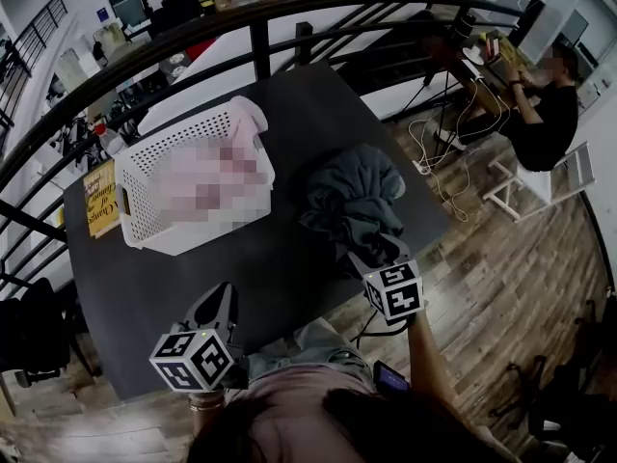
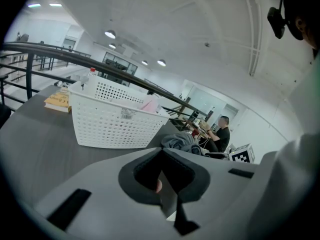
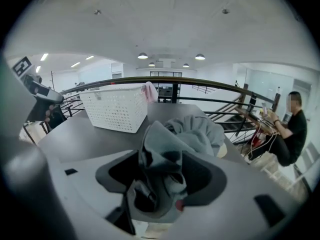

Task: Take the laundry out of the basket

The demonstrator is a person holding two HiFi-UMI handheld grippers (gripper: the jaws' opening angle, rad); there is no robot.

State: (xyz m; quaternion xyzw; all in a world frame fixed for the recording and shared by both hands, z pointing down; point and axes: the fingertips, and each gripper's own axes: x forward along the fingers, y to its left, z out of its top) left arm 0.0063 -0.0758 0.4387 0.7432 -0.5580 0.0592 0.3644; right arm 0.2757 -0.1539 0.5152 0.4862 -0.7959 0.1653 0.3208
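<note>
Hovering at the near edge of the dark worktop (image 1: pixel 289 278), the left gripper (image 1: pixel 220 302) had jaws pressed together, empty. Pink laundry (image 1: pixel 253 116) lay in the white perforated plastic basket (image 1: pixel 145 228) near the left edge. The right gripper (image 1: pixel 371 258) clenched a crumpled grey garment (image 1: pixel 362 196), likely soft and light; bunched folds suit gripping.

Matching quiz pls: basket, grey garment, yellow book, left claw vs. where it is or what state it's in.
1 basket
2 grey garment
3 yellow book
4 left claw

A gripped in right claw
B holds nothing
C lies left of the basket in the head view
D pink laundry inside

Pairs: 1-D, 2-A, 3-C, 4-B
</note>
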